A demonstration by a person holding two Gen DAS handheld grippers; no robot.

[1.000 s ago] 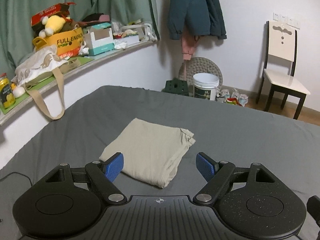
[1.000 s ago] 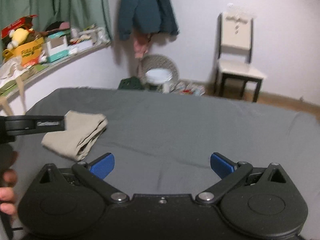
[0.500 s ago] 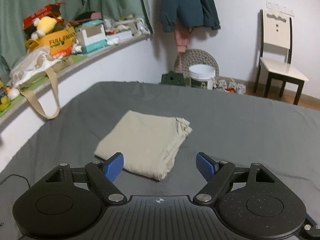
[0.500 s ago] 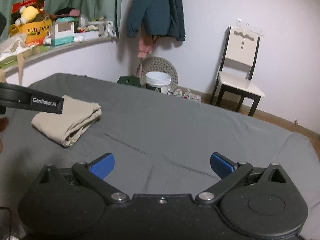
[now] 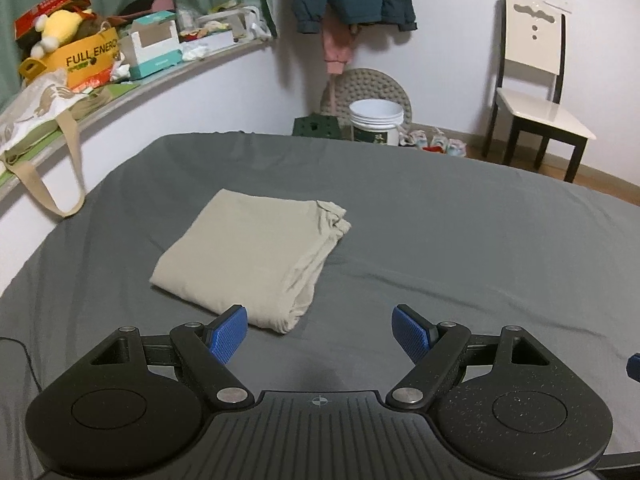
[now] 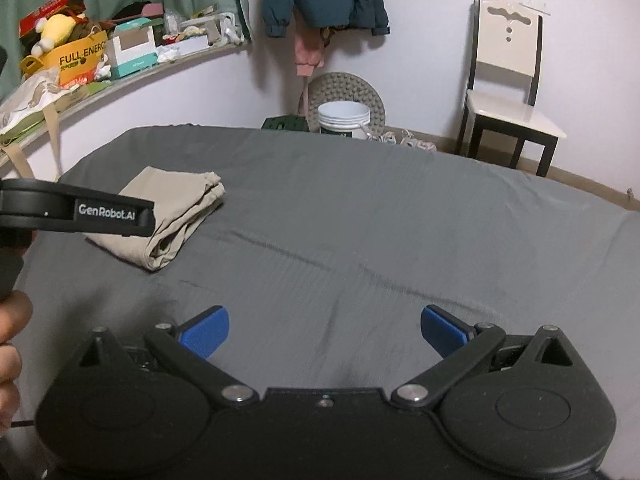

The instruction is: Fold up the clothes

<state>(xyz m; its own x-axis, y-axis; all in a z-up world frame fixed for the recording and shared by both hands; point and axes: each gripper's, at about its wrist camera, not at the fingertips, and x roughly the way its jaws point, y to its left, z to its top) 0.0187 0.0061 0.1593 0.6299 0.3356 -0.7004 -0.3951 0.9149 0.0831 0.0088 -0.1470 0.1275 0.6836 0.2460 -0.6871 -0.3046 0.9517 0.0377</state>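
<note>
Fingers (image 5: 227,334) of the left gripper (image 5: 318,332) stand spread wide with nothing between them, poised just short of the near edge of a folded beige garment (image 5: 248,264) that lies on a grey bed (image 5: 460,232). The right gripper (image 6: 324,330) is likewise spread wide and holds nothing, hovering over bare sheet well to the right of the garment (image 6: 172,216); its blue fingers (image 6: 442,334) touch no cloth.

The garment rests as a compact rectangle toward the left side of the bed, its smooth folded edges facing the near and left sides and its loose layered hems bunched at the far right corner. Judging by that tidy shape, the folding looks finished or nearly so.

The chief risk from here appears to be disturbing the stack: a low pass by the left gripper, whose left finger sits just beside the near edge, could snag the top layer and drag it open. Any further fold taken from the bunched corner might catch only some layers, leaving the pile skewed, and the soft sheet could wrinkle and pull the cloth with it.

Beyond the bed, a chair (image 5: 536,80), a white bucket (image 5: 376,120) and a cluttered shelf (image 5: 120,80) line the wall.
</note>
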